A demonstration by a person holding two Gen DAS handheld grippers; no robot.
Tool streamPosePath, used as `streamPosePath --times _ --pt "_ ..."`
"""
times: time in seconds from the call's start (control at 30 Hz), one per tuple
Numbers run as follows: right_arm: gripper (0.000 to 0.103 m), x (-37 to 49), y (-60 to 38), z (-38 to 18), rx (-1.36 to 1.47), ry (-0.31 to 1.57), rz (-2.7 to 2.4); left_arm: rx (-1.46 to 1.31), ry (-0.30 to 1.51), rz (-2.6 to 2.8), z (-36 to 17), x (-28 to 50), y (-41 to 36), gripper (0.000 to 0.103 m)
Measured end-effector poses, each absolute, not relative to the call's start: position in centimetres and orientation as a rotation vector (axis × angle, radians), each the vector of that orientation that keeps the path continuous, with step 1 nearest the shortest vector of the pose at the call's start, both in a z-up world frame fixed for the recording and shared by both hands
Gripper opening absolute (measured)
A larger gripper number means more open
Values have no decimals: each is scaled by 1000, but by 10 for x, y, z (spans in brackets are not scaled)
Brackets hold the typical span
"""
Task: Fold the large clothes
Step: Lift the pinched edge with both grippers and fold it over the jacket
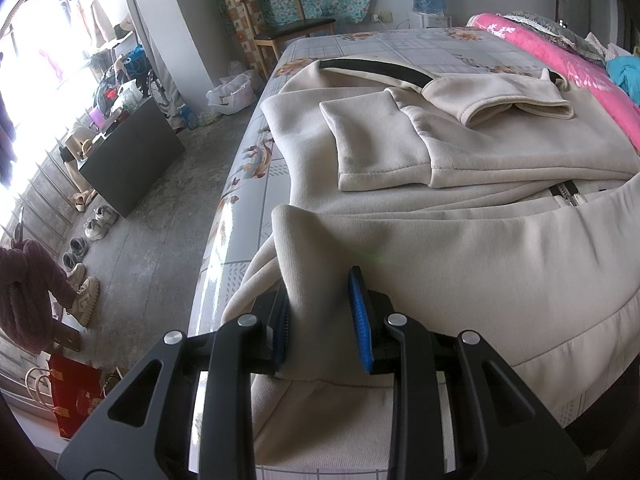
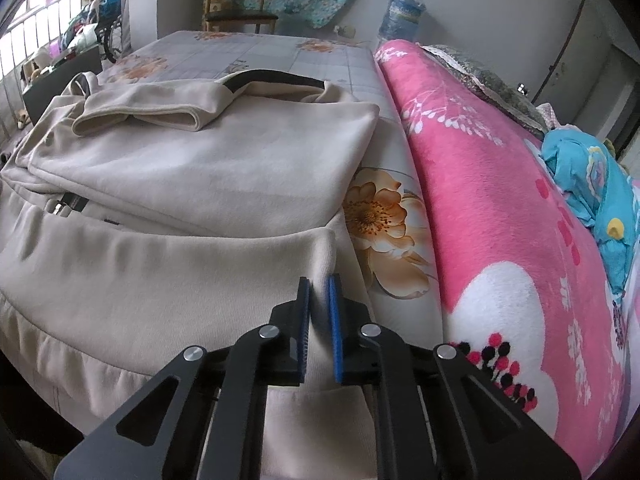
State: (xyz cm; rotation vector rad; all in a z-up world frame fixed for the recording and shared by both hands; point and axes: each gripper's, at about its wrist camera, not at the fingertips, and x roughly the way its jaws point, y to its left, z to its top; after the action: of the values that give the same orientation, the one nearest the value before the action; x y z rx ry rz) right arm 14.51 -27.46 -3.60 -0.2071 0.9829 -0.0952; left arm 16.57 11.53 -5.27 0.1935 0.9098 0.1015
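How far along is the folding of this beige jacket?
Done: both sleeves lie folded in across the beige jacket on the bed. In hand: the left gripper and right gripper each pinch a corner of the near hem. Left: carrying the hem over towards the collar; the zip still shows.

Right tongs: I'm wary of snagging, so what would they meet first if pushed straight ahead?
Probably more of the beige jacket: the right tongs already pinch its near corner, and its fabric lies directly ahead. Depth is uncertain.
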Motion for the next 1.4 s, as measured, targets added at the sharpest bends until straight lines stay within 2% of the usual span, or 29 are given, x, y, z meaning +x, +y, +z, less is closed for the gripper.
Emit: streamPosePath --times 0.1,0.17,0.27,0.47,0.77,0.9,1.1,1.3,1.4 --pt "7 142 -274 -33 -202 972 -102 213 902 103 -53 165 113 25" --pt "6 141 -274 -31 -203 963 -108 235 890 110 -53 165 111 15" --pt "6 134 -272 -24 -205 933 -122 237 864 103 -50 162 110 7" --pt "5 105 -265 7 -201 824 -160 164 752 67 -22 132 116 5" --pt "5 77 -255 73 -198 632 -180 133 531 18 54 96 118 5" --pt "5 108 -255 101 -229 560 -161 131 490 -9 81 128 122 5" --pt "5 213 -268 112 -187 559 -122 89 527 -33 97 231 139 5" --pt "5 341 -286 49 -59 732 -78 22 720 -38 45 356 155 5" --pt "6 382 -290 -4 -39 869 -89 5 906 -33 -12 409 156 9"
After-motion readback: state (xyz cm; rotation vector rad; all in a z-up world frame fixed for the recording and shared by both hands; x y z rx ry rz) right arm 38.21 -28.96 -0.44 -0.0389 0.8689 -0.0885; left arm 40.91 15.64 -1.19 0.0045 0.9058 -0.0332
